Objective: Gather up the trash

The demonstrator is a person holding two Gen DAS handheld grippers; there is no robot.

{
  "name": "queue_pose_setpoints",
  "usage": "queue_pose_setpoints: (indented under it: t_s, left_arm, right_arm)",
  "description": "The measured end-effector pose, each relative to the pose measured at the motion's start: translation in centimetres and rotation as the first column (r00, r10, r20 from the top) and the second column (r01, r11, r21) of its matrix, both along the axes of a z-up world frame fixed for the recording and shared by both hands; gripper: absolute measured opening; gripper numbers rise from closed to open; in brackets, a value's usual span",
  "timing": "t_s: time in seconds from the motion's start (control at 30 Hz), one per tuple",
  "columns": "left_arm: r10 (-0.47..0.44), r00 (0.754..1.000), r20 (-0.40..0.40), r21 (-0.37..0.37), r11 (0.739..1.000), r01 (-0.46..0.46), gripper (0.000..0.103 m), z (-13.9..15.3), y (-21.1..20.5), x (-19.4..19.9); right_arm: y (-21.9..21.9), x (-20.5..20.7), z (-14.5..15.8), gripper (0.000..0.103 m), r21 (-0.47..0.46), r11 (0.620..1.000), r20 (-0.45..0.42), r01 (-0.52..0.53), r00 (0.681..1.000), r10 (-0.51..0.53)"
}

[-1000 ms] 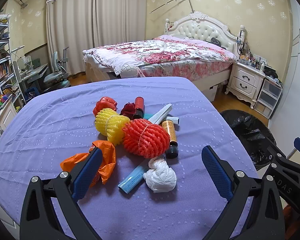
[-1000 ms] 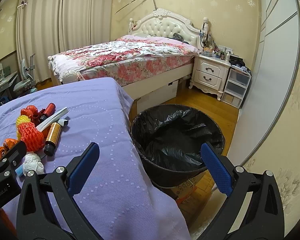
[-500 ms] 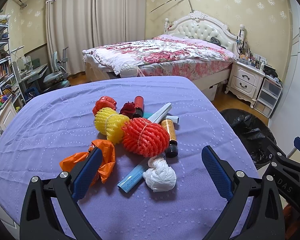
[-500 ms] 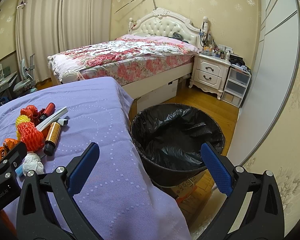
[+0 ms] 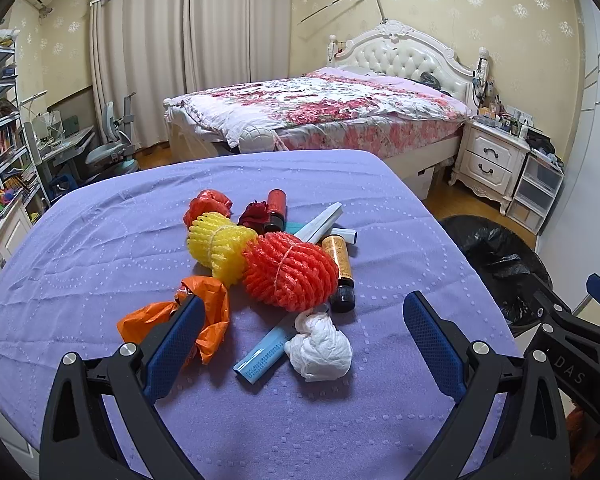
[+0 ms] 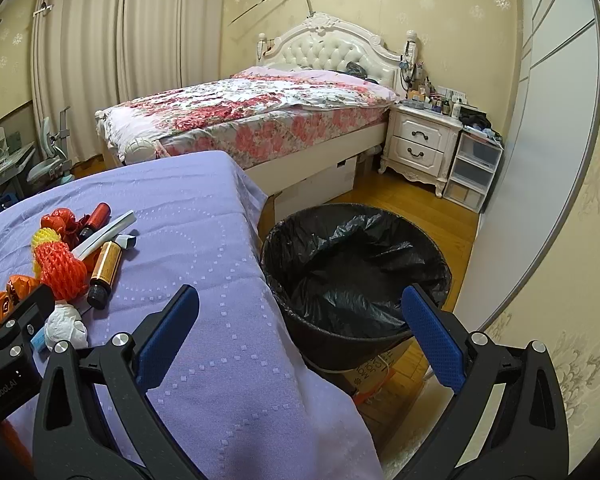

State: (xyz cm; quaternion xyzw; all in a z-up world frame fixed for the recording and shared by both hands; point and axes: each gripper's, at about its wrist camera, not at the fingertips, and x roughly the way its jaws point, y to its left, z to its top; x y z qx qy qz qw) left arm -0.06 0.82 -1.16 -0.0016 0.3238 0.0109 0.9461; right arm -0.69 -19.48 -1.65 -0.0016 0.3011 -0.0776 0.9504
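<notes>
A pile of trash lies on the purple-covered table: a red foam net, a yellow foam net, an orange plastic bag, a white crumpled tissue, a blue box, an amber bottle and a red bottle. My left gripper stands open just short of the tissue, holding nothing. My right gripper is open and empty, over the table's right edge. The black-lined bin stands on the floor beside the table. The pile shows at the left of the right wrist view, with the tissue nearest.
A bed with a floral cover stands beyond the table. A white nightstand and plastic drawers line the right wall. A desk chair and bookshelves are at the left. A cardboard box sits under the bin.
</notes>
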Motion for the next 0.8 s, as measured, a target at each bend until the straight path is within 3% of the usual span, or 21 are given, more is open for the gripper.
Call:
queue_pose_setpoints:
  t_s: [0.8]
  left_arm:
    - [-0.011,1.000,-0.014,-0.003,1.000,0.011,0.096,-0.6,-0.1,-0.9]
  right_arm:
    - [1.5,-1.7,-1.2,0.099,0.015,1.000,-0.024,-0.009,1.000,0.009]
